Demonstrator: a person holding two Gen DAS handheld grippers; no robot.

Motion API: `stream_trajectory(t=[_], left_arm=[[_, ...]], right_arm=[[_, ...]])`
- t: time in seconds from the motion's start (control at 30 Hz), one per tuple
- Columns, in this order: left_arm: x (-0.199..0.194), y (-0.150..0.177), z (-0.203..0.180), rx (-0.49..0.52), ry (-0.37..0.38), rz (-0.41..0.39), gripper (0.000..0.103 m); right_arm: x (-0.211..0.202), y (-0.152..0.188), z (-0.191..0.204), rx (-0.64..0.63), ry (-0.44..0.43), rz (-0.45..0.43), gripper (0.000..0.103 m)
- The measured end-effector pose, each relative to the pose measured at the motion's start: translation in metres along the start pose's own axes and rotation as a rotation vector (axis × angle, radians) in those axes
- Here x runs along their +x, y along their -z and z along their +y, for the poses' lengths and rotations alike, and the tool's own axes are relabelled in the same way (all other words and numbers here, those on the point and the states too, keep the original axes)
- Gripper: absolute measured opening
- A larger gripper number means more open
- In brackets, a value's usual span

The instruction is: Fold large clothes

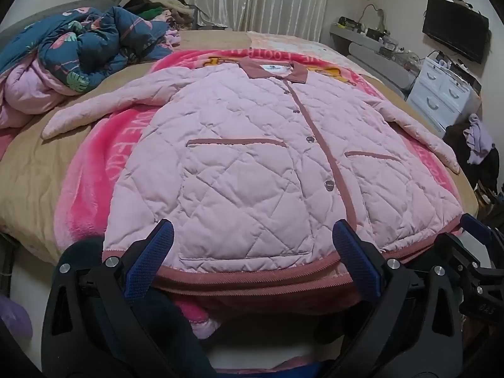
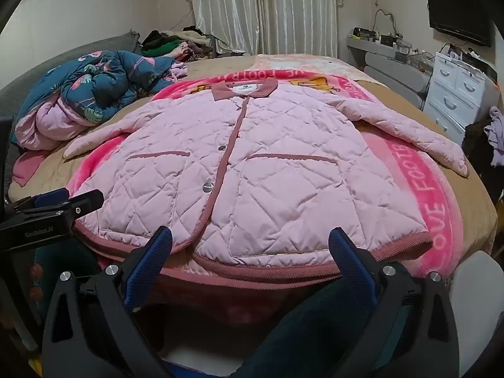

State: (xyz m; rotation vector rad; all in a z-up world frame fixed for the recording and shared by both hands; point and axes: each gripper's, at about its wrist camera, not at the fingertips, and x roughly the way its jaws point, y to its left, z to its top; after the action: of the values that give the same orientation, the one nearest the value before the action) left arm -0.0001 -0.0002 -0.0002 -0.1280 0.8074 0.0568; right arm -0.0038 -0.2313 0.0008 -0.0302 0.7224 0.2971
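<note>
Both claws at the near hem, tilted down. Left gripper (image 1: pixel 252 249) and right gripper (image 2: pixel 250 249) each have jaws wide apart, holding nothing, side by side, probably poised for a first grab. Pink quilted jacket (image 1: pixel 252 145) lies face up and buttoned, sleeves spread out to the sides, apparently laid flat ready for folding; no fold made yet. It rests on a bright pink blanket (image 2: pixel 419 186) over the tan bed (image 1: pixel 31 176). Far left: crumpled blue duvet (image 1: pixel 94 47). Beyond: curtains (image 2: pixel 267 9), white drawers (image 2: pixel 456 94), wall television (image 1: pixel 456 34).
</note>
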Motion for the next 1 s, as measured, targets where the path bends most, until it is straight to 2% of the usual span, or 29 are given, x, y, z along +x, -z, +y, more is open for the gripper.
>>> stream_trajectory(t=[1.0], left_arm=[[-0.0054,-0.0031,-0.004,0.013,-0.004,-0.008,0.094]], right_arm=[[-0.005,-0.0024,-0.0006,0.002,0.008,-0.002,0.099]])
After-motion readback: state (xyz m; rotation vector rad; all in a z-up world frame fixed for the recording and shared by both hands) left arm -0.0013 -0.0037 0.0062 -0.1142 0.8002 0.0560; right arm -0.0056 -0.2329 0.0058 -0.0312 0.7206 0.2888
